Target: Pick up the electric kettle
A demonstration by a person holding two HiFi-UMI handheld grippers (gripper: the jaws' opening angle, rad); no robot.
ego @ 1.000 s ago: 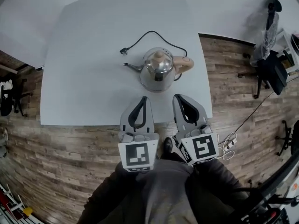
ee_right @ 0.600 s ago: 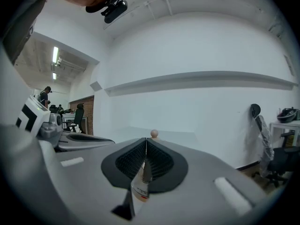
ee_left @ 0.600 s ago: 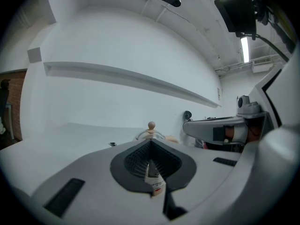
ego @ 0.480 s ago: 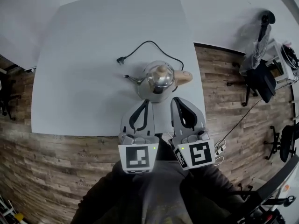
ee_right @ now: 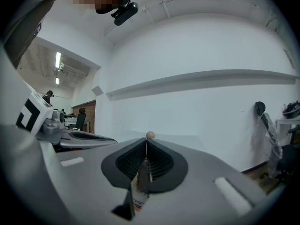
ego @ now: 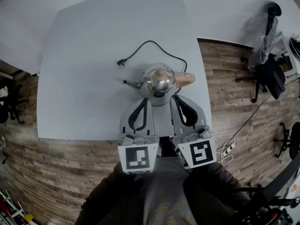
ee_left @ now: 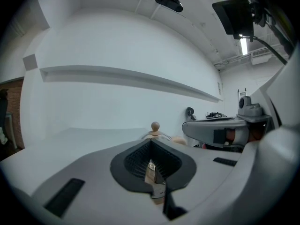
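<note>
A steel electric kettle [ego: 159, 81] with a wooden lid knob and a tan handle [ego: 185, 78] stands on the white table [ego: 84, 93]. Its spout points left, and its black cord [ego: 150, 45] loops behind it to a plug [ego: 121, 63]. My left gripper [ego: 148, 100] and right gripper [ego: 175, 97] lie side by side just in front of the kettle, both shut with nothing in them. In the left gripper view the knob [ee_left: 155, 125] peeks over the closed left gripper [ee_left: 151, 142]. It also shows above the closed right gripper [ee_right: 146, 140] as a small wooden knob [ee_right: 150, 135].
The table's near edge [ego: 93, 138] lies under the grippers' bodies. On the wooden floor to the right are an office chair [ego: 269, 71] and loose cables [ego: 228, 150]. A white wall with a ledge [ee_left: 131, 78] stands beyond the table.
Both grippers have moved forward over the table's near edge, and their tips now lie close to the kettle's near side. The jaws stay shut. The kettle has not moved.
</note>
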